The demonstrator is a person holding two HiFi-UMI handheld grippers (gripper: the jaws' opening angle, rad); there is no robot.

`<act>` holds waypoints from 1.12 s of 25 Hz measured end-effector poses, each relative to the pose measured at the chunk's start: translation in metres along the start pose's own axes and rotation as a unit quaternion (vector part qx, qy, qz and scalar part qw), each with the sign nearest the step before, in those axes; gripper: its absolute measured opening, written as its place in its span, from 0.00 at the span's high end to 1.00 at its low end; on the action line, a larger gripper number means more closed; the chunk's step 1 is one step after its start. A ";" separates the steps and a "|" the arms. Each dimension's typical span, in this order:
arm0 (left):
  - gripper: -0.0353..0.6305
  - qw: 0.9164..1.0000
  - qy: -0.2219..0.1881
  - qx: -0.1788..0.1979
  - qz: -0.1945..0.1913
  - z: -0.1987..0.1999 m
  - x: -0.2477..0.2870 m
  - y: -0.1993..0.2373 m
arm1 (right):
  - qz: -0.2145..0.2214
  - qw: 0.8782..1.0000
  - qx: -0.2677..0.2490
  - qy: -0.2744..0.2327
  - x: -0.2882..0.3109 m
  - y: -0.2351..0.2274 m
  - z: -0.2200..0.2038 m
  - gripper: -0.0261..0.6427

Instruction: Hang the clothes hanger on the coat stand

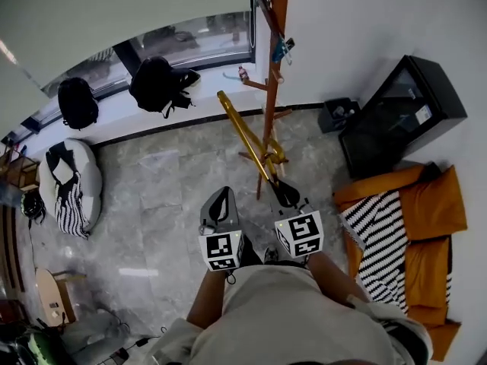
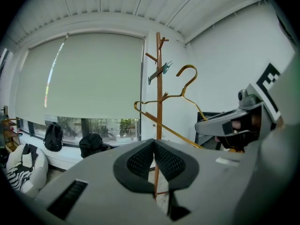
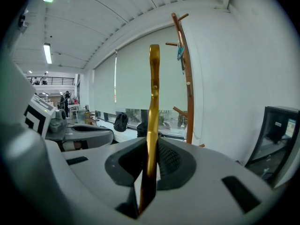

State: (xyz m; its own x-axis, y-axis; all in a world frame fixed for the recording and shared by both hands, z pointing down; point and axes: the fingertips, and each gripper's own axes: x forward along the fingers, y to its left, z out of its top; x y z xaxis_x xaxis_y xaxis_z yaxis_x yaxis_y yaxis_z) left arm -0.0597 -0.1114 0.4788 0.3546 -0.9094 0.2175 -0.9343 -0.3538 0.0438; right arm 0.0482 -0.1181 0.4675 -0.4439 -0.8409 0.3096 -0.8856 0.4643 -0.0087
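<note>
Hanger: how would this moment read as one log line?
right gripper: shut on hanger | left gripper: shut, empty | hanger: held up near coat stand, not yet hung

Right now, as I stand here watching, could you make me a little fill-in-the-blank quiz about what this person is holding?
1. The right gripper is shut on a hanger whose colour is ____.
2. The left gripper has its jaws together and holds ____.
3. The coat stand by the white wall is made of ____.

Missing words: gold; nothing; wood.
</note>
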 end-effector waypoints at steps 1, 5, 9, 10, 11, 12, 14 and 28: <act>0.93 1.000 -0.001 0.001 -0.005 0.003 0.009 0.004 | 0.001 1.000 0.005 0.003 0.007 -0.002 0.002 0.91; 0.93 0.999 0.000 0.010 -0.032 0.014 0.045 0.022 | 0.005 0.999 0.043 0.023 0.040 -0.009 0.006 0.91; 0.93 0.999 -0.001 0.005 -0.049 0.019 0.079 0.041 | 0.004 0.997 0.059 0.042 0.072 -0.017 0.006 0.91; 0.93 0.999 -0.003 0.004 -0.054 0.020 0.087 0.046 | -0.001 0.997 0.059 0.046 0.079 -0.019 0.006 0.91; 0.93 0.998 -0.004 0.004 -0.059 0.022 0.094 0.050 | -0.006 0.997 0.060 0.049 0.086 -0.021 0.006 0.91; 0.93 0.998 -0.005 0.004 -0.064 0.023 0.102 0.053 | -0.011 0.997 0.061 0.050 0.092 -0.023 0.007 0.91; 0.93 0.997 -0.006 0.003 -0.076 0.023 0.116 0.060 | -0.020 0.996 0.063 0.052 0.105 -0.028 0.010 0.91; 0.93 0.986 0.005 0.023 -0.165 0.017 0.197 0.086 | -0.070 0.989 0.100 0.078 0.177 -0.049 0.005 0.91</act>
State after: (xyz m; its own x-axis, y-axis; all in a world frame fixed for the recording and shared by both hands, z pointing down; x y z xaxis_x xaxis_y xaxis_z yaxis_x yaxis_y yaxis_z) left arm -0.0693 -0.3248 0.5087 0.6389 -0.7407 0.2079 -0.7649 -0.6405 0.0688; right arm 0.0120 -0.2907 0.5181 -0.3016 -0.8330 0.4638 -0.9534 0.2685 -0.1376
